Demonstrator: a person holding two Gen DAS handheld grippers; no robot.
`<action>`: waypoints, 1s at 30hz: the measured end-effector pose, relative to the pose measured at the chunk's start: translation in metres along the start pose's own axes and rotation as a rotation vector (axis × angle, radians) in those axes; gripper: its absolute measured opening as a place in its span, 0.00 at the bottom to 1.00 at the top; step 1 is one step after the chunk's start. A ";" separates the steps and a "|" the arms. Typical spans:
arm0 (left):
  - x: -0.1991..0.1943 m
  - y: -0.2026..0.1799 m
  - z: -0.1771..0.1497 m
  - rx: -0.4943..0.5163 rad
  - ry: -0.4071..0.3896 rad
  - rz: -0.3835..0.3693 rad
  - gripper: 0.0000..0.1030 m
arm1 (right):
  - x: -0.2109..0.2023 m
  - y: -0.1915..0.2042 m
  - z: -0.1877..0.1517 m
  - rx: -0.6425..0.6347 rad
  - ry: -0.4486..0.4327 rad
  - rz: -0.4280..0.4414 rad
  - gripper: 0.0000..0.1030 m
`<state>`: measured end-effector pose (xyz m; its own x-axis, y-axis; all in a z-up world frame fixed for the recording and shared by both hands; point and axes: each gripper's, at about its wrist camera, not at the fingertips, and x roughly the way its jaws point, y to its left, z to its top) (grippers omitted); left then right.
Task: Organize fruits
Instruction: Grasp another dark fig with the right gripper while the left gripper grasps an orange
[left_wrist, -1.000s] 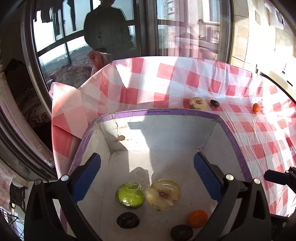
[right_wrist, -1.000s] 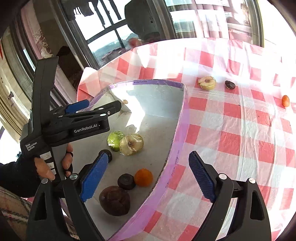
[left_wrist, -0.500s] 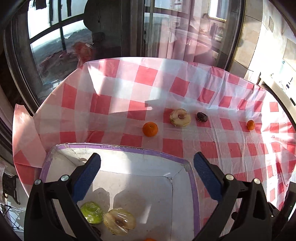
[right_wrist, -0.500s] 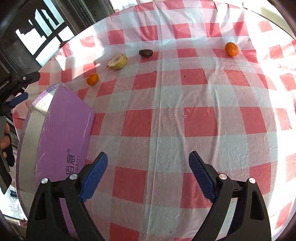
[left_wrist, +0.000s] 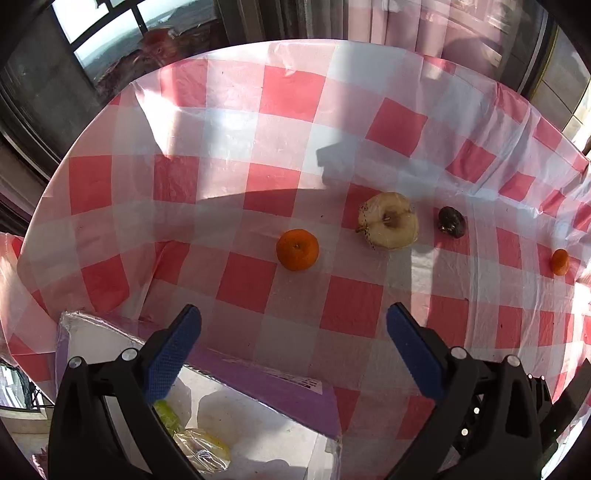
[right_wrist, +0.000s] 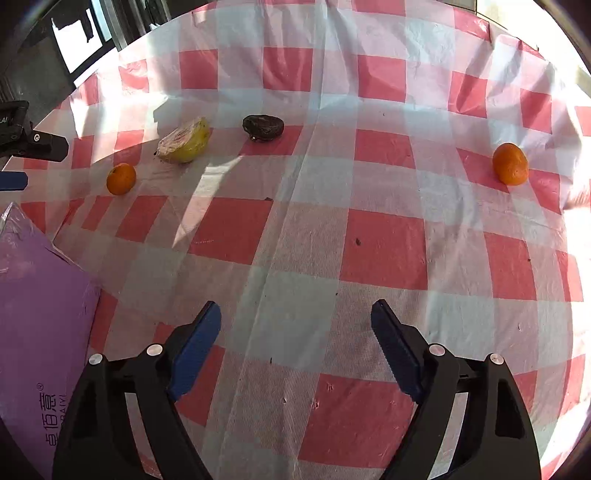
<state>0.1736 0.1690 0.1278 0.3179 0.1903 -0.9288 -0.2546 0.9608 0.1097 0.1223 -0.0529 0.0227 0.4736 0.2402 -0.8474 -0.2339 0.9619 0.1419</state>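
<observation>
On the red-checked tablecloth lie a small orange, a wrapped apple half, a dark wrinkled fruit and a second orange far right. The purple-rimmed box holds a green fruit and a wrapped apple half. My left gripper is open and empty above the box's far rim, short of the near orange. My right gripper is open and empty over bare cloth.
The table's far edge curves before dark windows and pink curtains. The left gripper's tip shows at the left edge of the right wrist view. The cloth between the box and the fruits is flat.
Both grippers have moved forward, away from the box and out over the table toward the loose fruits. The box has slid to the bottom left of each view. Both stay open.
</observation>
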 end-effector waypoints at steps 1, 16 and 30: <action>0.005 -0.002 0.005 -0.002 0.022 0.015 0.98 | 0.008 0.001 0.011 -0.010 -0.009 0.009 0.78; 0.089 0.002 0.052 -0.181 0.310 0.078 0.93 | 0.090 0.031 0.133 -0.181 -0.076 0.053 0.78; 0.129 0.015 0.069 -0.425 0.395 0.059 0.53 | 0.090 0.011 0.140 -0.156 -0.109 0.092 0.70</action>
<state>0.2743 0.2217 0.0340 -0.0516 0.0734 -0.9960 -0.6320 0.7698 0.0895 0.2811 -0.0020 0.0199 0.5311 0.3466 -0.7732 -0.4052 0.9053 0.1275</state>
